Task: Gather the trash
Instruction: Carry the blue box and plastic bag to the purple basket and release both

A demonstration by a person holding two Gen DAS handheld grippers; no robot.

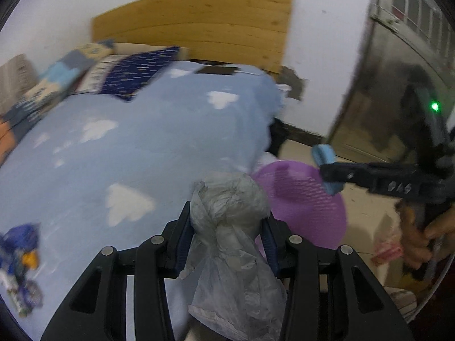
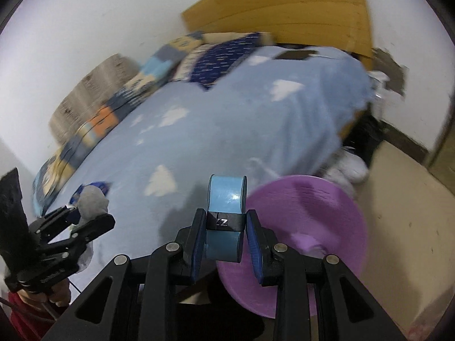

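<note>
My left claw [image 1: 227,227] is clamped on a crumpled grey plastic bag [image 1: 227,207], held over the bed [image 1: 128,142] edge. My right claw [image 2: 226,227] grips a blue box [image 2: 226,199] just beside the purple basket [image 2: 307,227].

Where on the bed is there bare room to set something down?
Bare blanket runs between the pillows and the bed's near edge. Crowded: blue wrappers at lower left, and the purple basket beside the bed.

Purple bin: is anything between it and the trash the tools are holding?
Nothing visible. The left tool holds a crumpled bag, the right tool a blue box, and the purple bin sits open beside both.
</note>
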